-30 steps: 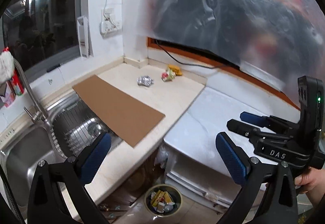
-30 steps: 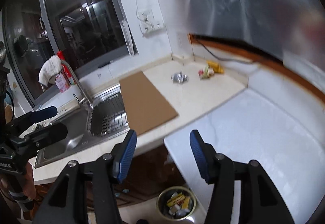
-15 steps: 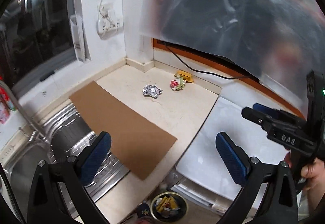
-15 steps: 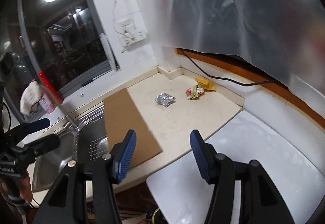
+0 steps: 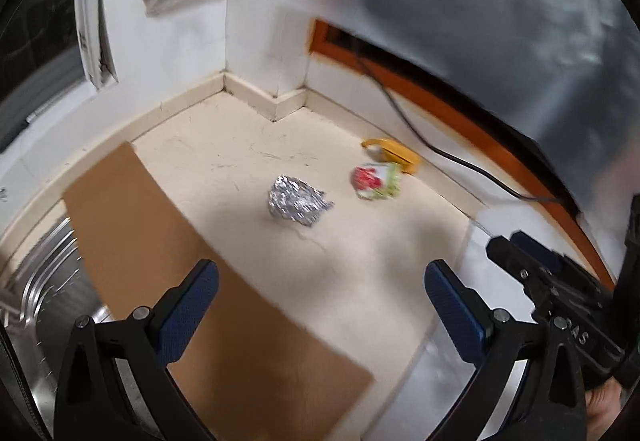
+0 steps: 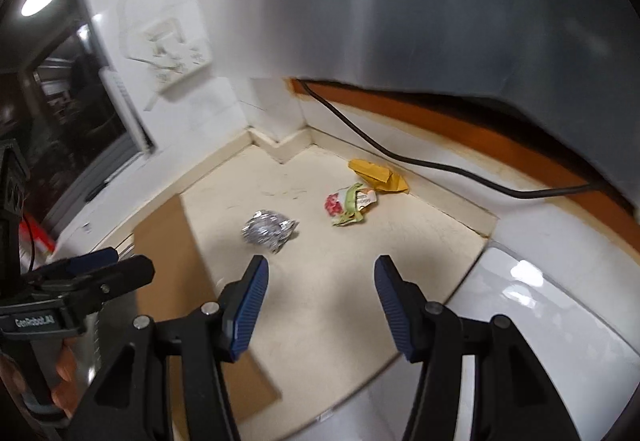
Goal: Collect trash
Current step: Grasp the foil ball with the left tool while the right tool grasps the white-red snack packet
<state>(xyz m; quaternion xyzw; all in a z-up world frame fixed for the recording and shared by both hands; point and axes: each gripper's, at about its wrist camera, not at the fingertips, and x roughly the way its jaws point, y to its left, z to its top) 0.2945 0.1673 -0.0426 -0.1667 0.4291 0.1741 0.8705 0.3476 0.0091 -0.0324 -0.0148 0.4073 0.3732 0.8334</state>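
Note:
Three bits of trash lie in the back corner of the beige counter (image 5: pixel 360 253): a crumpled foil ball (image 5: pixel 298 202) (image 6: pixel 269 230), a red, white and green wrapper (image 5: pixel 376 181) (image 6: pixel 349 204), and a yellow wrapper (image 5: pixel 394 156) (image 6: pixel 379 175) by the wall. My left gripper (image 5: pixel 320 305) hovers open above the counter in front of the foil ball, nothing between its blue pads. Open too, my right gripper (image 6: pixel 320 303) hangs short of the foil and the wrapper, empty. Each gripper shows at the edge of the other's view.
A brown cardboard sheet (image 5: pixel 168 265) (image 6: pixel 176 261) lies on the counter's left part and over the steel sink (image 5: pixel 44 281). A black cable (image 6: pixel 400 157) runs along the back wall. A white appliance top (image 6: pixel 520 321) adjoins the counter on the right. Plastic sheeting (image 5: pixel 500 21) hangs above.
Both grippers have swept forward and down toward the counter corner, so the trash looms larger. The floor bin and the faucet have dropped out of view. Both stay open.

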